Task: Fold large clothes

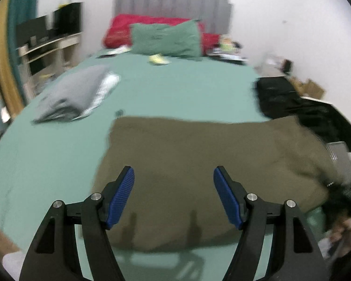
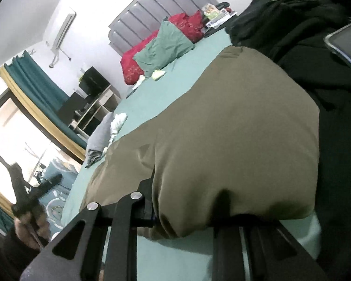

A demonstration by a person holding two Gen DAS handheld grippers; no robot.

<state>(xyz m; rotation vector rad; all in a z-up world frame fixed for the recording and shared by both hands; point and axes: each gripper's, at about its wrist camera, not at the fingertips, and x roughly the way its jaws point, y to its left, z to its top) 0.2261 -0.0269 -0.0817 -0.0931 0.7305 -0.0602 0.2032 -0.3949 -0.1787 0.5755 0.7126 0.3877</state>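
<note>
One olive garment; left tongs released; right tongs grasping it.

An olive-brown garment lies spread on the green bed sheet at the near end of the bed, its far edge running roughly straight across. Its surface is mostly flat with soft wrinkles. Its near right corner is bunched and raised off the sheet.

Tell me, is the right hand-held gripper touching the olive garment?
Touching. The right wrist view shows the olive garment draped over the right hand-held gripper, its fabric bunched between the fingers and hiding them.
</note>
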